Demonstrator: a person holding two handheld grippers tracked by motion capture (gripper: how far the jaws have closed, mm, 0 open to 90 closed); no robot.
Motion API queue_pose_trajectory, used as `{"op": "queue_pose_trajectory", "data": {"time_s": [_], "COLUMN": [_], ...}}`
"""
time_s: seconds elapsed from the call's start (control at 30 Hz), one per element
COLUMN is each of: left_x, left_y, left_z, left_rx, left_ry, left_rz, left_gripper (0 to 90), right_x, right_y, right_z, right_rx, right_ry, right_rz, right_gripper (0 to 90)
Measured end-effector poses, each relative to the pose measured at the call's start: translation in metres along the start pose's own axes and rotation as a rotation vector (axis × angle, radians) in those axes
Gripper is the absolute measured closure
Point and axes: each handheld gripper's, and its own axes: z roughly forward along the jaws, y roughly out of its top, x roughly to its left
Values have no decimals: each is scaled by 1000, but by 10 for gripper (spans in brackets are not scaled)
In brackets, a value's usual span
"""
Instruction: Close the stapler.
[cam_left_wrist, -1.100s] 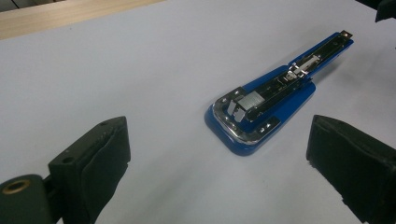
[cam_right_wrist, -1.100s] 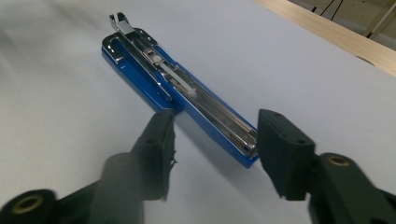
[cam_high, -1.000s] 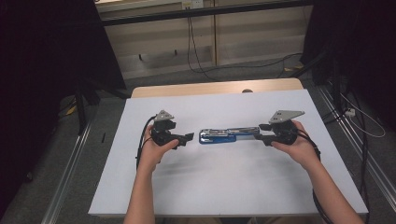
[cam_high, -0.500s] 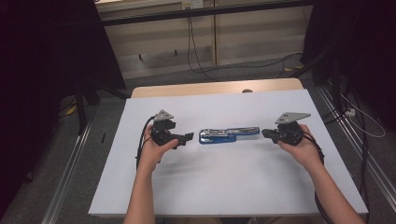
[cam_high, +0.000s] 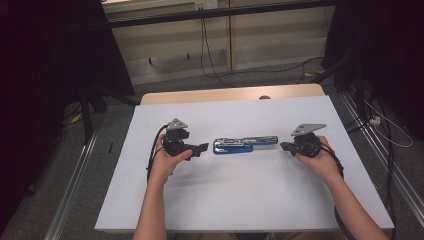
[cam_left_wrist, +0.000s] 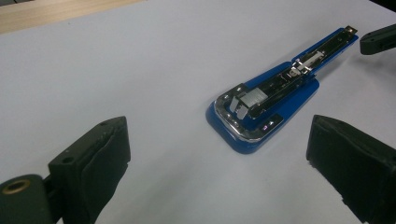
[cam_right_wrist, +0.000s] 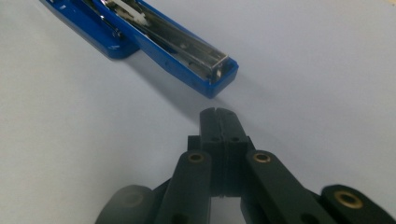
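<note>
Since a second ago my right gripper (cam_high: 286, 146) has backed off the tip of the blue plastic stapler with the bright metal staple channel (cam_high: 244, 145): back then its jaws sat at the stapler's right end, and now they stand just clear of it at three o'clock, with bare table between. Those jaws have just been closing, and in the right gripper view they are pressed together with nothing between them (cam_right_wrist: 219, 115), the stapler's open blue tip (cam_right_wrist: 212, 74) lying just beyond at about eleven o'clock. It lies flat near the middle of the white tabletop (cam_high: 240, 200), swung fully open so the base and the magazine arm stretch out in one line, left to right. My left gripper (cam_high: 201, 147) hasn't budged; it waits at the stapler's nine o'clock end, jaws spread wide and empty, the rounded blue heel (cam_left_wrist: 252, 116) lying ahead of the two pads without touching either. I judge that I have let go on the right, so the stapler now rests freely; any next grip falls most naturally to my left side.
</note>
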Motion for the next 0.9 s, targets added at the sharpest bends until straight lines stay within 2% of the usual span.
{"op": "queue_pose_trajectory", "data": {"time_s": [0.23,0.9], "left_x": [1,1], "left_y": [0,-1], "left_z": [-2,-4], "left_rx": [-6,-5], "left_ry": [4,4], "left_rz": [-5,-14], "left_gripper": [63,63], "right_x": [1,-2], "right_y": [0,3], "right_z": [9,15], "right_rx": [27,8], "right_ry": [0,8], "right_rz": [-8,8], "right_gripper": [900,900]}}
